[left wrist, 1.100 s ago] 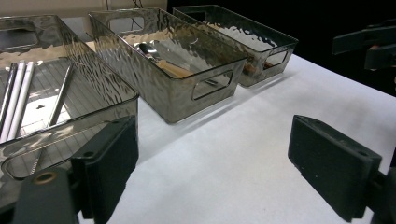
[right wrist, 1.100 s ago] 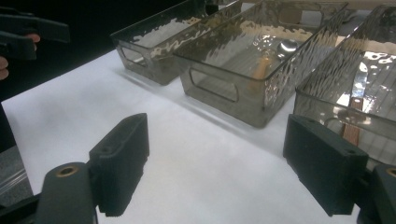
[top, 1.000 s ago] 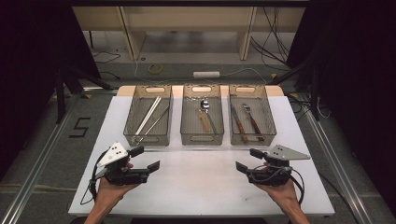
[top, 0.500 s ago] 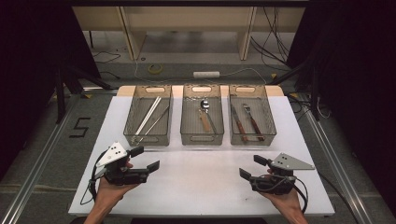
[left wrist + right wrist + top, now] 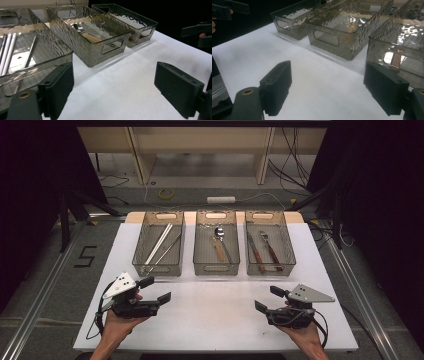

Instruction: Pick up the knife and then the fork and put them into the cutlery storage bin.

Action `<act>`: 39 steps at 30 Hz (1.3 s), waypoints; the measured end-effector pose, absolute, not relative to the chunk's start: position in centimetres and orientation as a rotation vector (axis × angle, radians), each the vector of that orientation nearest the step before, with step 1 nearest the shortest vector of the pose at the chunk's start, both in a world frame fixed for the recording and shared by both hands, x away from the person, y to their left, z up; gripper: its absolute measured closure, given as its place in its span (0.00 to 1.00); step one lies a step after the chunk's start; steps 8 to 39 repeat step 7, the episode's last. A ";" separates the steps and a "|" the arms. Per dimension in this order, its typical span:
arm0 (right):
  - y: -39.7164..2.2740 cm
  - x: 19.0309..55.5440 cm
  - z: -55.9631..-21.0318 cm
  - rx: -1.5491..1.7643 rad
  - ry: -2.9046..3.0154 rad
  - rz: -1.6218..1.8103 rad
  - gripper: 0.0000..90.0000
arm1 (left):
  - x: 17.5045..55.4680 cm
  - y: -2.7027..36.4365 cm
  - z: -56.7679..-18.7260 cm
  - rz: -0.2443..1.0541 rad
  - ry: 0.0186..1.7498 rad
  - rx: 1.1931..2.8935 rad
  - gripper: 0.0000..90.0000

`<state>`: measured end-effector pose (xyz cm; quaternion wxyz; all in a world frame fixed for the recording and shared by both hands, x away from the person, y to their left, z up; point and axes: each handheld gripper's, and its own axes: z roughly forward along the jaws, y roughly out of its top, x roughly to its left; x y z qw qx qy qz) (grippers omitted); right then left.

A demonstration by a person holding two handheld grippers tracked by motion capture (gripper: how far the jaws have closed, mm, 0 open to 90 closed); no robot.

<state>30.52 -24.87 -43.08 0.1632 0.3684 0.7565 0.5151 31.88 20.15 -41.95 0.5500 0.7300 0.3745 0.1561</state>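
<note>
Left tool (image 5: 156,290): spread wide, empty, low over the tabletop (image 5: 210,305).
Right tool (image 5: 270,300): spread too, nothing pinched.
Nearest bin: chopstick bin (image 5: 159,245) sat just ahead of the left tool; chopsticks (image 5: 159,242) ran lengthwise away from it.
Other bins: spoon bin (image 5: 216,247), knife bin (image 5: 270,245) ahead of the right tool.
Hands: both level, jaws angled inward.

Right claw (image 5: 327,92) open, jaws wide apart over white desk (image 5: 312,82); three clear rippled plastic bins (image 5: 342,37) stand beyond it
</note>
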 end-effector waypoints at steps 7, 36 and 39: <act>-24.8 30.6 -43.1 1.053 2.158 1.462 0.26 | 31.9 20.2 -42.0 0.369 0.888 1.729 0.17; -24.8 30.6 -43.1 1.053 2.158 1.462 0.26 | 31.9 20.2 -42.0 0.369 0.888 1.729 0.17; -24.8 30.6 -43.1 1.053 2.158 1.462 0.26 | 31.9 20.2 -42.0 0.369 0.888 1.729 0.17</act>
